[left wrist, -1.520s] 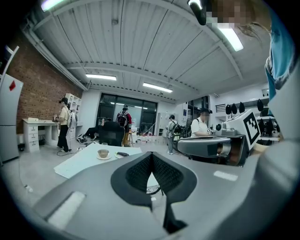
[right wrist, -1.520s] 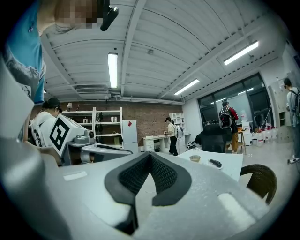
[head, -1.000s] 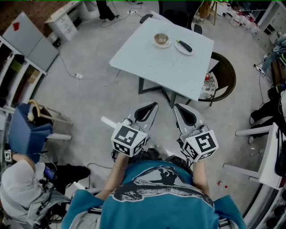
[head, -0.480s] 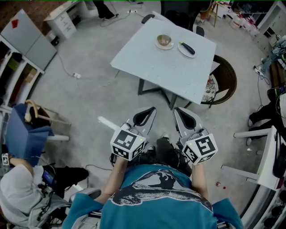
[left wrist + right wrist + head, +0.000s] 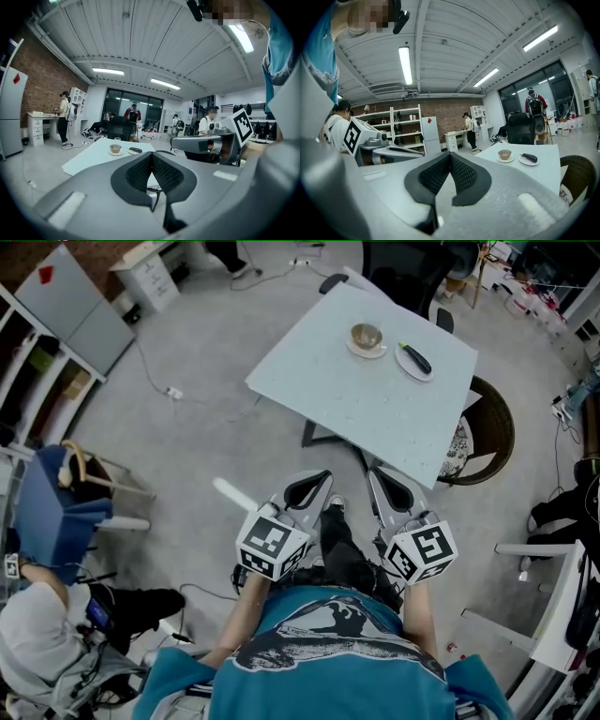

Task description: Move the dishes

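Observation:
A brown bowl on a white saucer stands near the far edge of the pale table. Beside it lies a white plate with a dark eggplant. Both grippers are held close to my body, well short of the table. The left gripper is shut with nothing in it. The right gripper is also shut and empty. Each gripper shows in the other's view.
A wicker chair stands at the table's right side and a dark office chair behind it. A seated person and a blue seat are at my left. White furniture lies at my right. Grey floor separates me from the table.
The table and dishes have shifted up and to the right in the head view. A leg now shows stepping forward between the grippers. Both grippers stay shut.

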### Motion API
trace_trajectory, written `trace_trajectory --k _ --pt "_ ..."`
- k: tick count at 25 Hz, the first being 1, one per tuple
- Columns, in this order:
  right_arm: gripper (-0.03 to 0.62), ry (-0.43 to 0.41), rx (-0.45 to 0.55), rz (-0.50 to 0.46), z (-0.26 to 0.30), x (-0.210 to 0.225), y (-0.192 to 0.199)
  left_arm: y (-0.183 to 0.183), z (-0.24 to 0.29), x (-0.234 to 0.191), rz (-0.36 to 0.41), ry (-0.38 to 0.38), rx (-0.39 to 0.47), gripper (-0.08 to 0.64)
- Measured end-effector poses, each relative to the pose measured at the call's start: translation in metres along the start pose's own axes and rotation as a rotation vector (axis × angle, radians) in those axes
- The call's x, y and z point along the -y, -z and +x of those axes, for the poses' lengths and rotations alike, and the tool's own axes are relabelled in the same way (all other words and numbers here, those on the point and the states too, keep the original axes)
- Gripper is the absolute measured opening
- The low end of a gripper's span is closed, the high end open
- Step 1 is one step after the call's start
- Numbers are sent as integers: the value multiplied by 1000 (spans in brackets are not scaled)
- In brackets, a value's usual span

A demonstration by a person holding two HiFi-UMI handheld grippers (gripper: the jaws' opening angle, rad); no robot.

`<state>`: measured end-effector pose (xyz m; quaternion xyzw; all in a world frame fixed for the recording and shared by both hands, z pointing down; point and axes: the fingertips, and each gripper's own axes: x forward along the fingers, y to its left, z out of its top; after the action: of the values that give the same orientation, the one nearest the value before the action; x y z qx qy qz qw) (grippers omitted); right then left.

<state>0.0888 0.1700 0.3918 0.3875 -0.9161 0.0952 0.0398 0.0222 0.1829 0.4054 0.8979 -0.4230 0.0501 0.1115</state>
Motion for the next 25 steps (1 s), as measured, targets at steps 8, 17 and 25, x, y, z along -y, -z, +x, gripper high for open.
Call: trace_trajectory --k 8,17,25 --pt "2 -63 -10 -11 78 62 -20 -35 62 -68 24 -75 19 12" --pt "2 -95 -20 24 138 129 -32 -51 136 -112 22 -91 -32 12" --pt "2 -88 -22 67 162 172 -29 -56 179 -126 36 -86 -83 12"
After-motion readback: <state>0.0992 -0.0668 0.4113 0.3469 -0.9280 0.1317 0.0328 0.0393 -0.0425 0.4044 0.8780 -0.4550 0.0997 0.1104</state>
